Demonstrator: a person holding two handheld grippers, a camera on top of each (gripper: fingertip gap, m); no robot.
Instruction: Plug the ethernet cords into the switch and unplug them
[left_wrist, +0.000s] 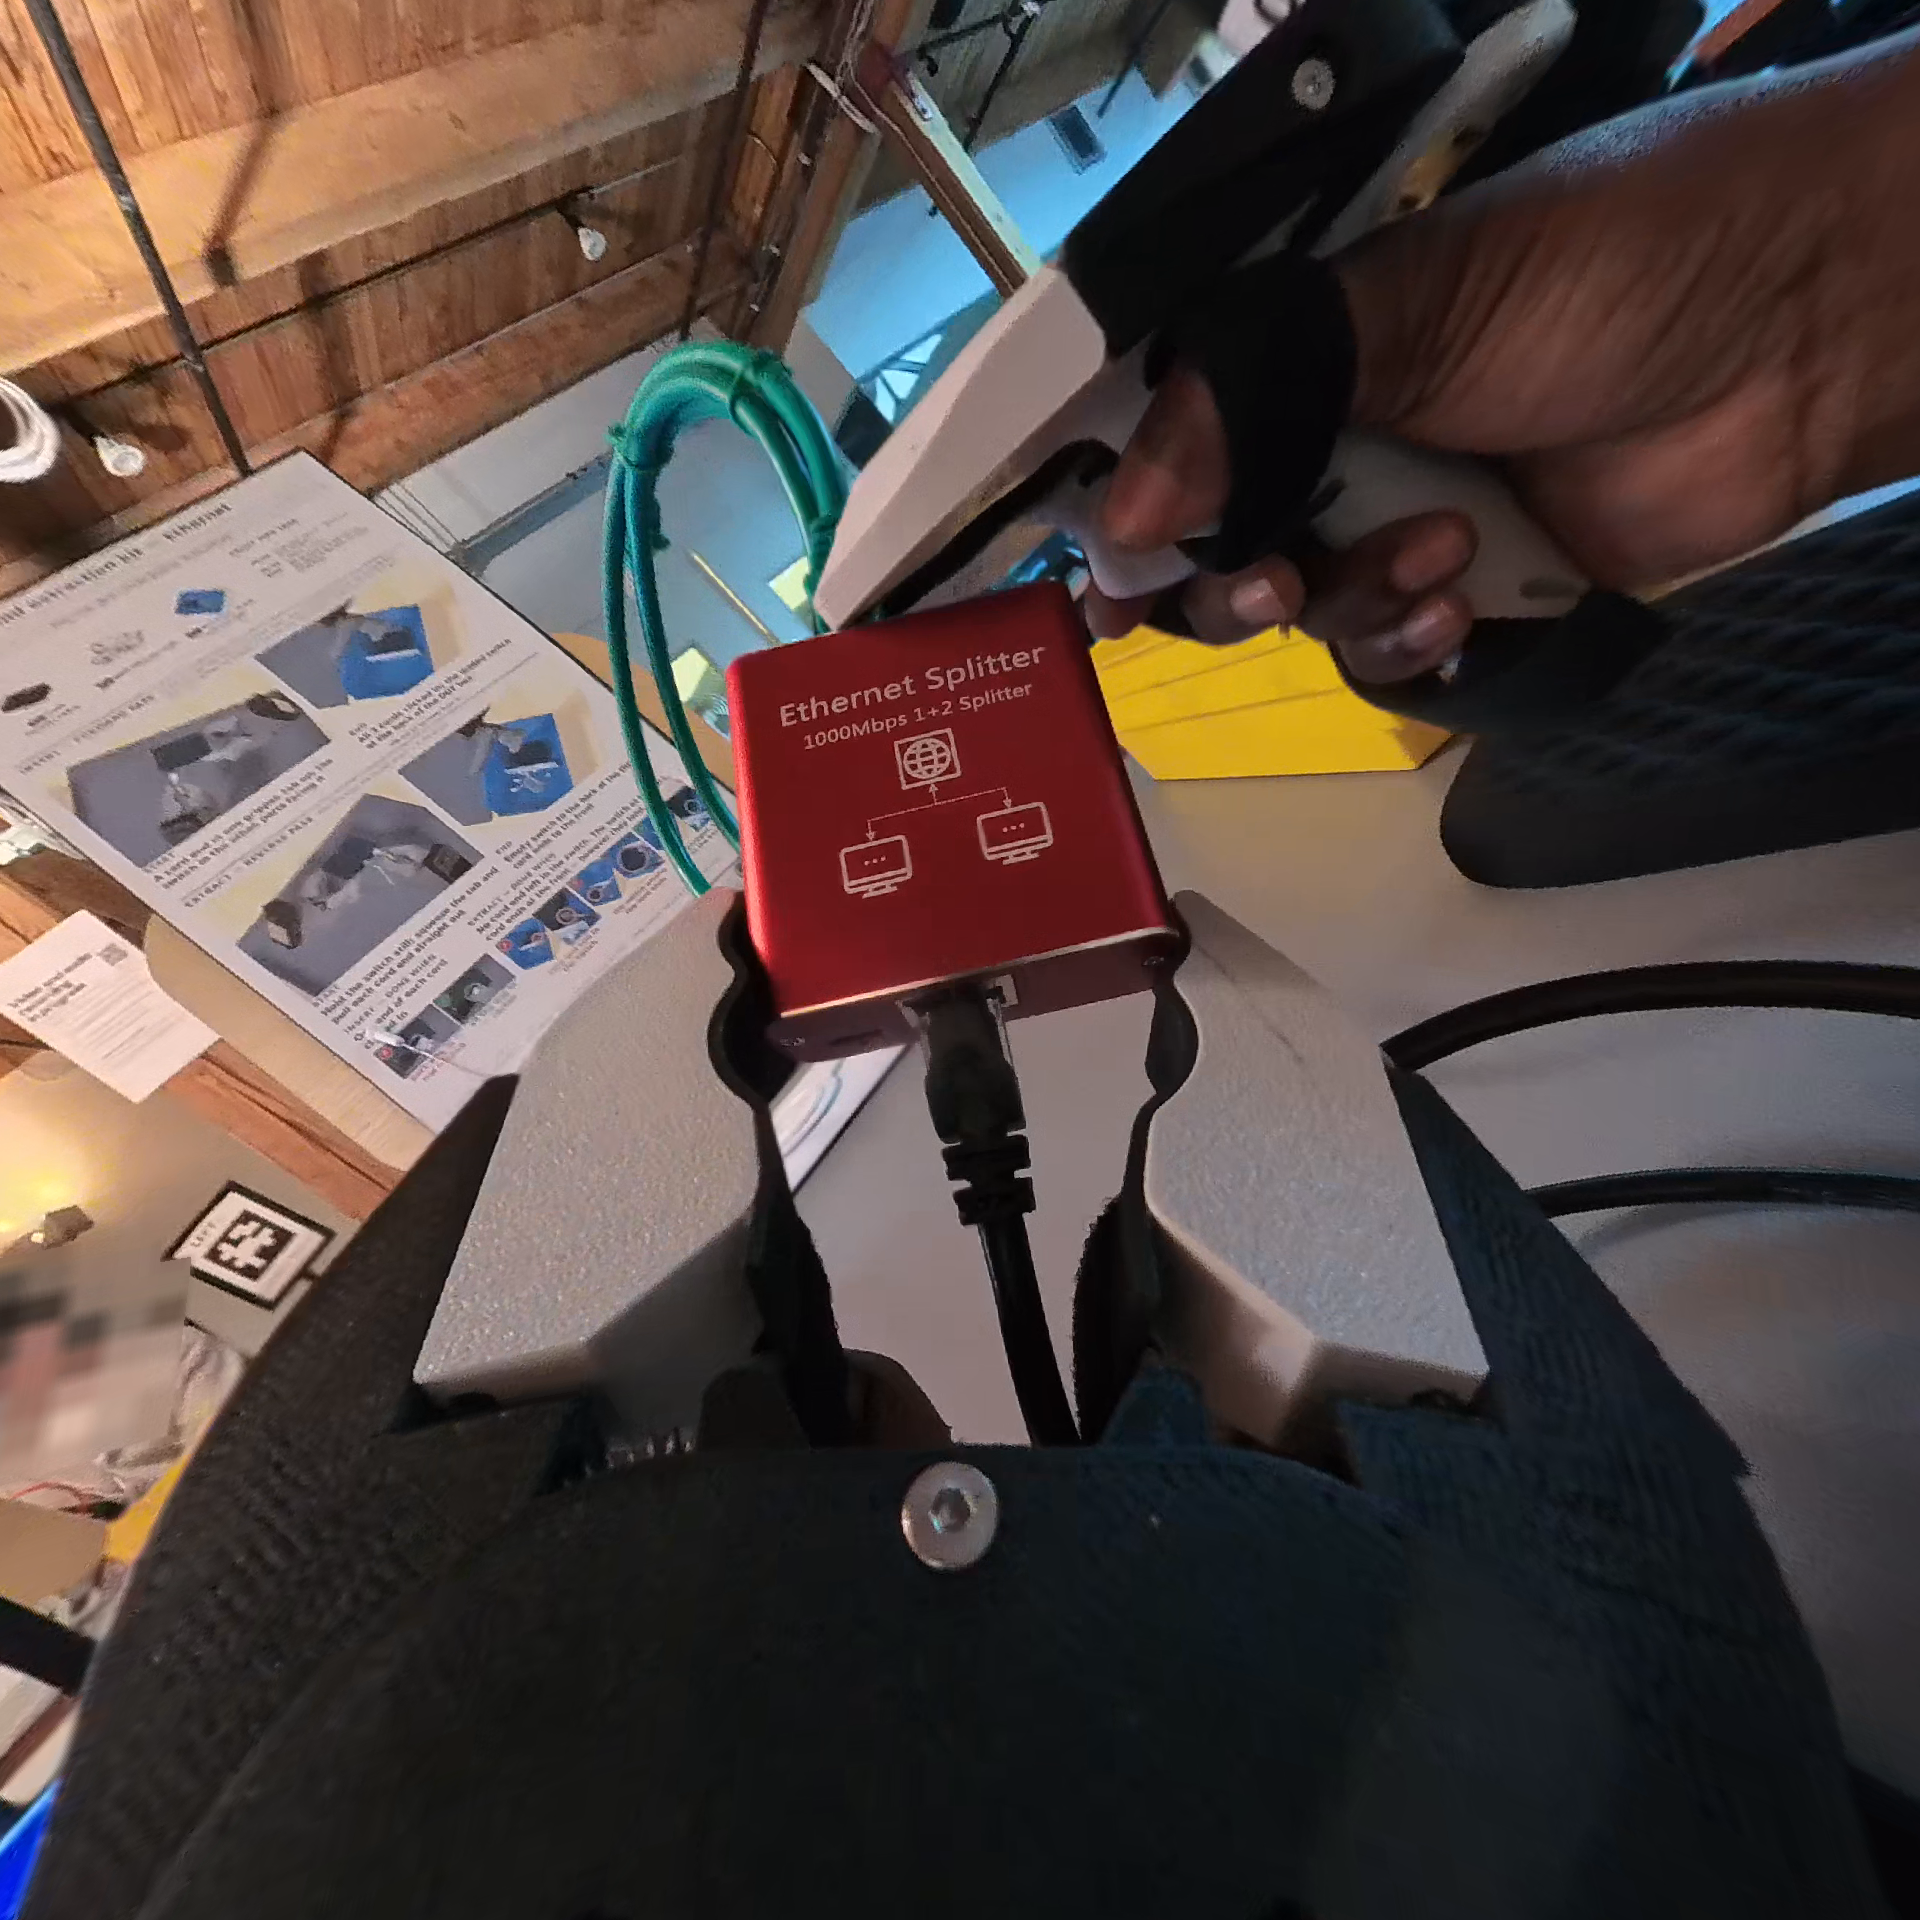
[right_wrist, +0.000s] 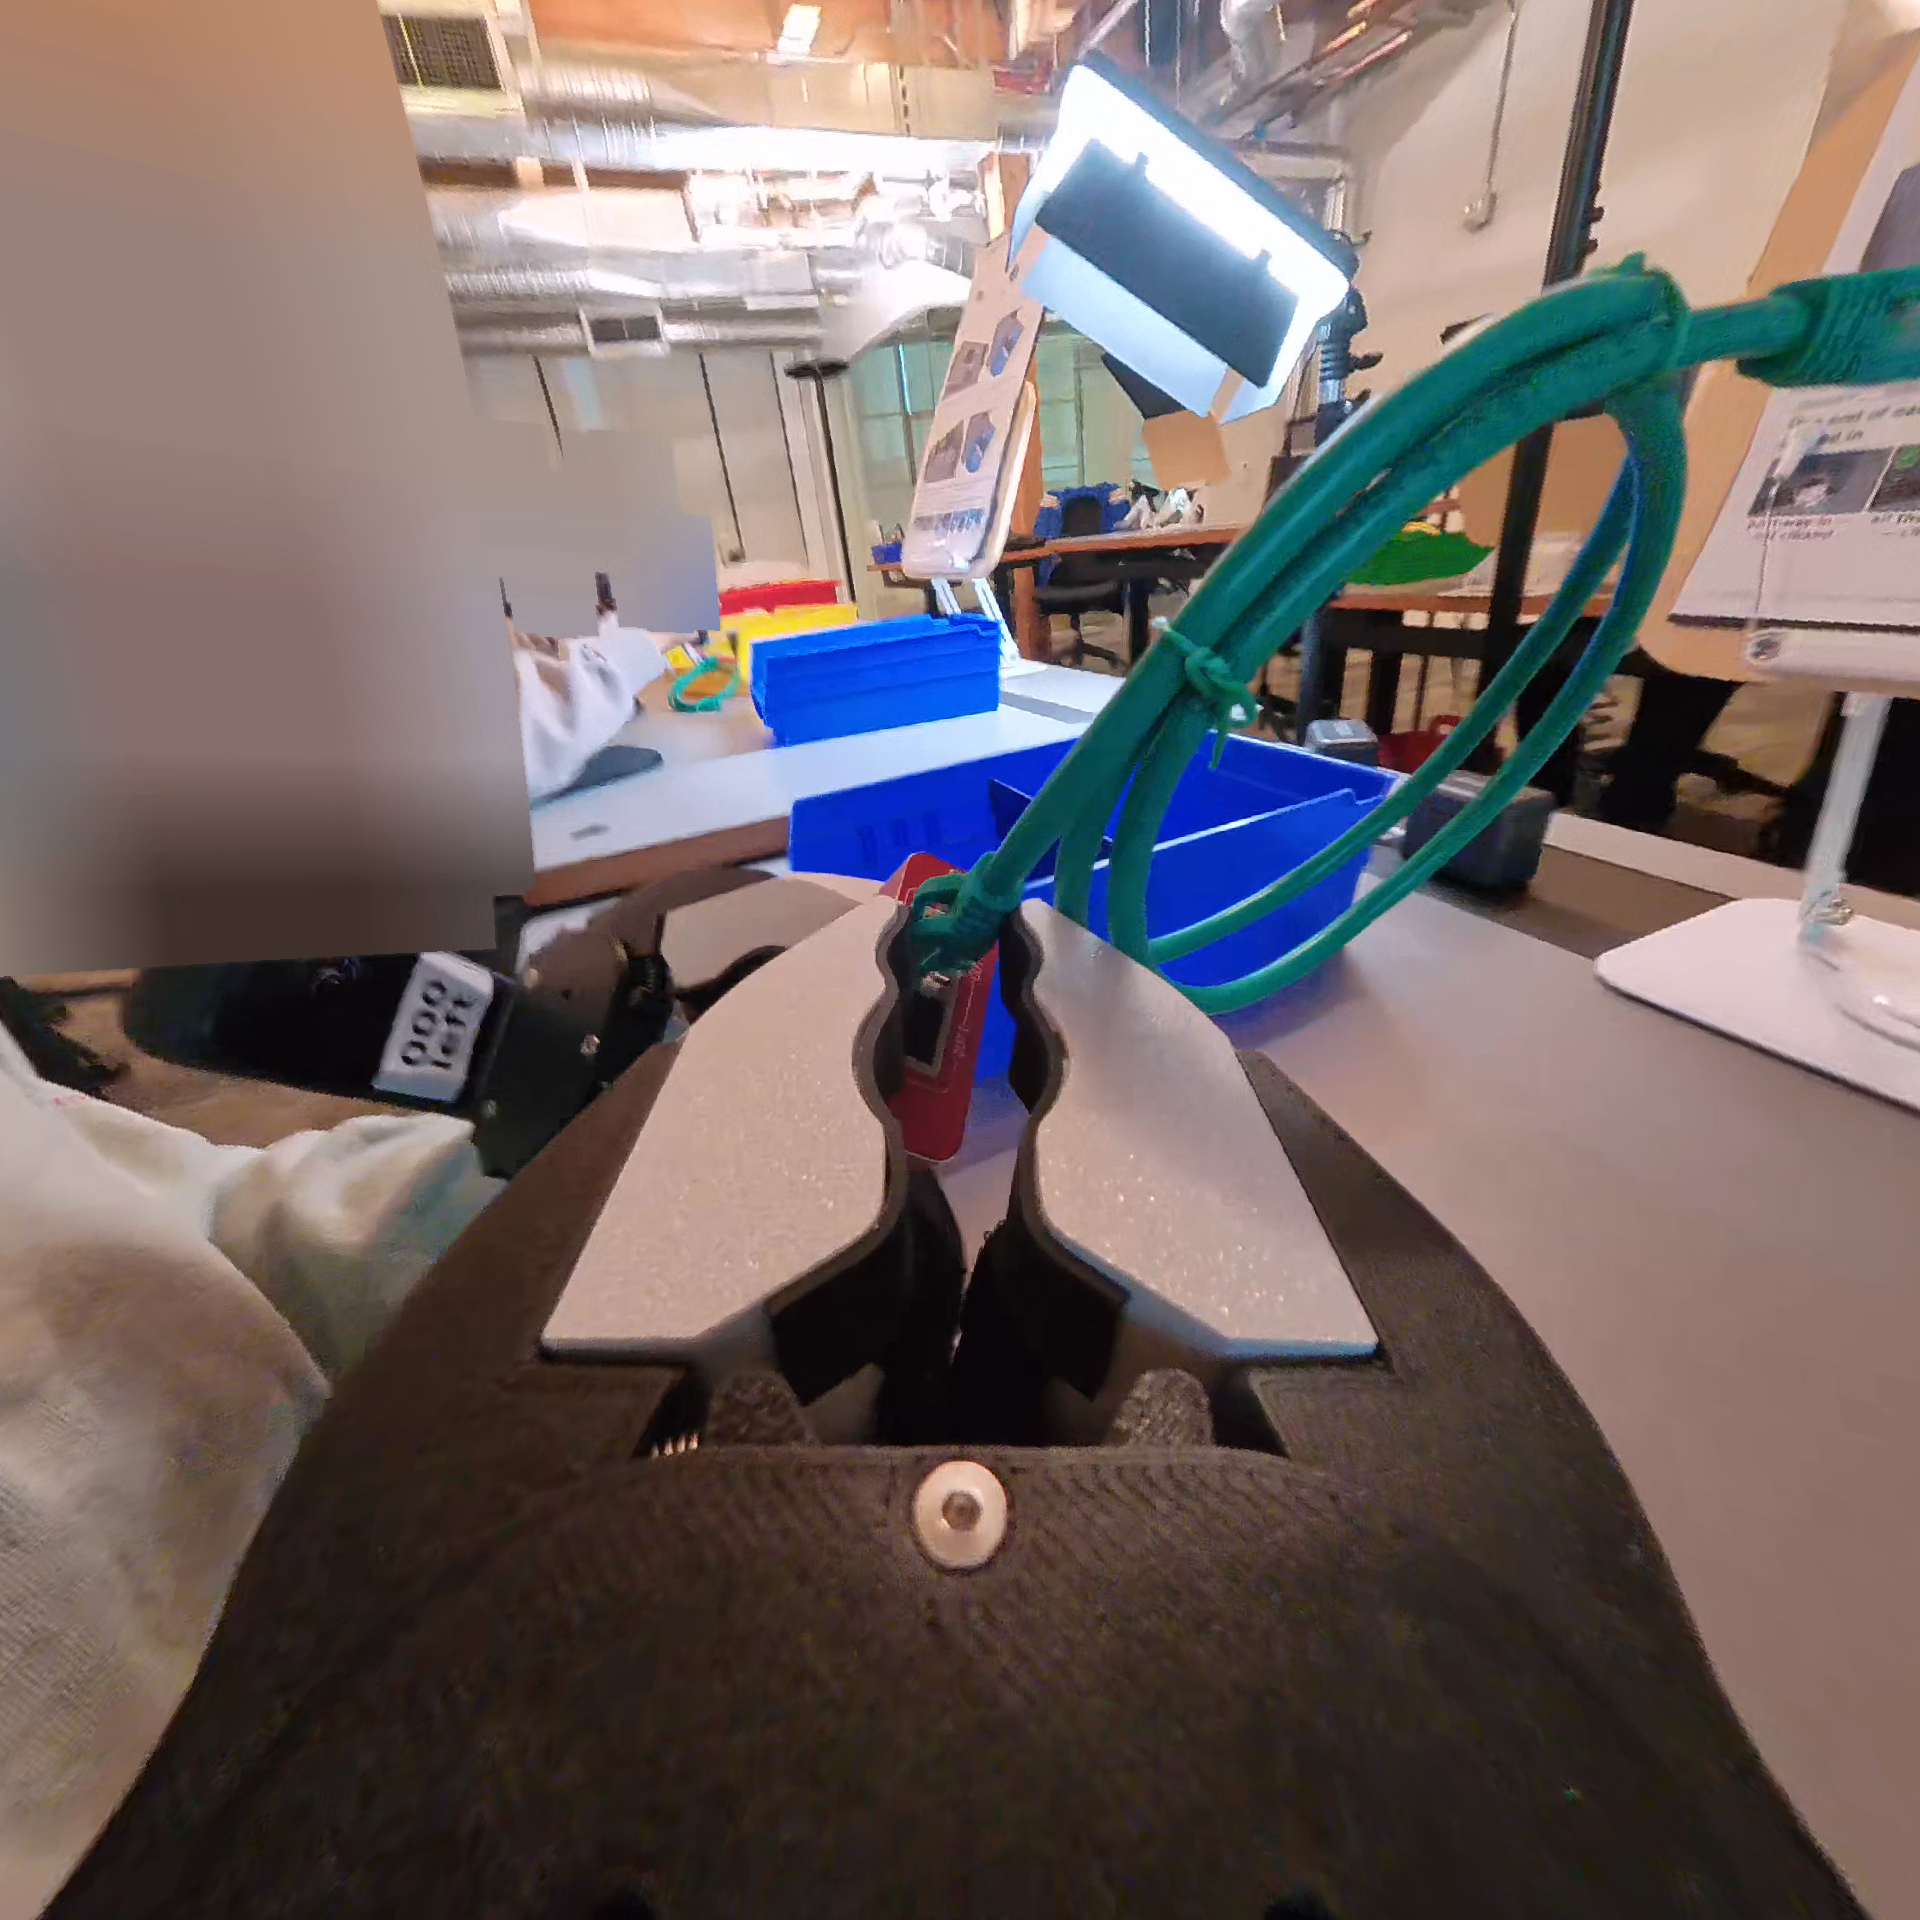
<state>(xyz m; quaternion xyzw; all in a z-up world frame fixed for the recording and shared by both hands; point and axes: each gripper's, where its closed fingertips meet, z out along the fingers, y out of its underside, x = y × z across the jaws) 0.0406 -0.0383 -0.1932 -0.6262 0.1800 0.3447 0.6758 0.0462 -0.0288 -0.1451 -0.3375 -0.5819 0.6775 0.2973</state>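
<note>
between the grey fingers of the left gripper (left_wrist: 951, 971), a red ethernet splitter (left_wrist: 940, 800) is clamped by its two side edges near its closer end, raised above the grey table (left_wrist: 1351, 894) with its printed top face toward the camera. a black ethernet cord (left_wrist: 987, 1164) is plugged into the port on the splitter's near face and runs back between the fingers toward the gripper body. at the splitter's far end the right gripper (left_wrist: 935, 540), held in a person's hand (left_wrist: 1538, 416), reaches in from the upper right, and a coiled green ethernet cord (left_wrist: 665, 540), bundled with twist ties, loops up behind the splitter. in the right wrist view, the right gripper (right_wrist: 956, 961) has its fingers pinched on the plug end of the green ethernet cord (right_wrist: 1403, 540), right at the red ethernet splitter (right_wrist: 940, 1101), which shows edge-on between the fingertips with an open port visible; whether the plug is seated in a port cannot be told. the green coil arcs up to the right over a blue bin (right_wrist: 1195, 842) standing on the table (right_wrist: 1558, 1195). an instruction sheet (left_wrist: 312, 748) leans at the left of the left wrist view, and a yellow bin (left_wrist: 1247, 707) sits beyond the splitter.
</note>
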